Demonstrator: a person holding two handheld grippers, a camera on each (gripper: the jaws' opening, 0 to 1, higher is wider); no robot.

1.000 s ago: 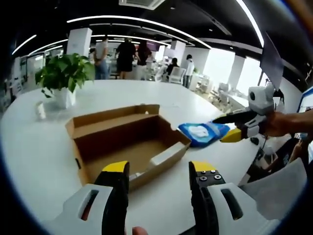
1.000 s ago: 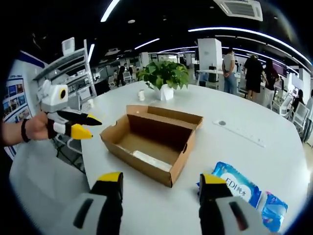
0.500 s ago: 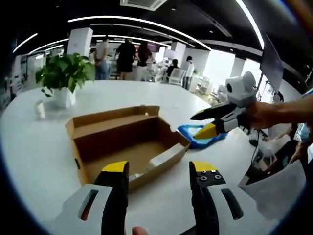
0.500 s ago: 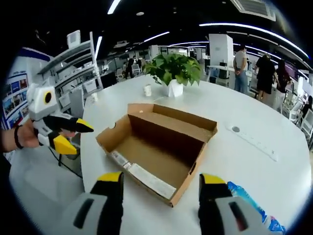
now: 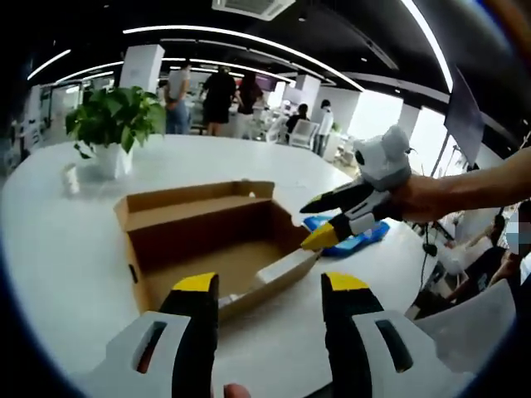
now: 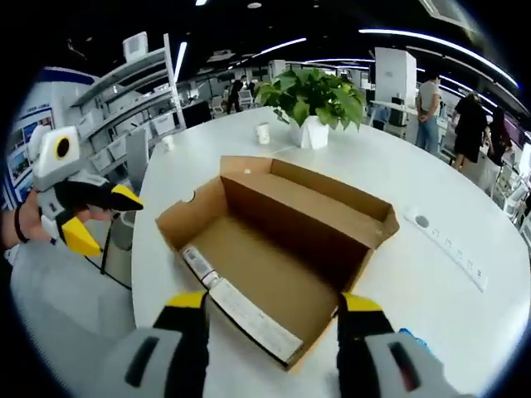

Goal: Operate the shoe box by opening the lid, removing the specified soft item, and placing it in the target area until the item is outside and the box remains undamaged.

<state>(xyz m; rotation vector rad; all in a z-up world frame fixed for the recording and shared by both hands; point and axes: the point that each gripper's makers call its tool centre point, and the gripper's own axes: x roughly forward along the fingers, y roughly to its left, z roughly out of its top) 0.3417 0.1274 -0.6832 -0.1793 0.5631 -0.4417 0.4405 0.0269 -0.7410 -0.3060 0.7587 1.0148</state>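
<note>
The brown cardboard shoe box [image 5: 207, 240] lies open on the white table, its lid folded back behind it and its inside bare. My left gripper [image 5: 270, 286] hangs open just short of the box's near wall. From the right, my right gripper [image 5: 309, 225] reaches in open over the box's right near corner. Behind it lies a blue soft packet [image 5: 358, 239] on the table. In the right gripper view the box [image 6: 274, 249] sits close below my open right gripper [image 6: 272, 303], and the left gripper [image 6: 109, 222] stands open off the table edge at the left.
A potted plant [image 5: 109, 124] and a small white cup [image 5: 69, 179] stand at the table's far left. A white power strip [image 6: 452, 249] lies beyond the box. Several people stand in the office behind. Shelving [image 6: 141, 91] stands past the table edge.
The right gripper has swung left from beside the blue packet to the box's right near corner, so the box looms larger in its view. The left gripper has barely moved.
</note>
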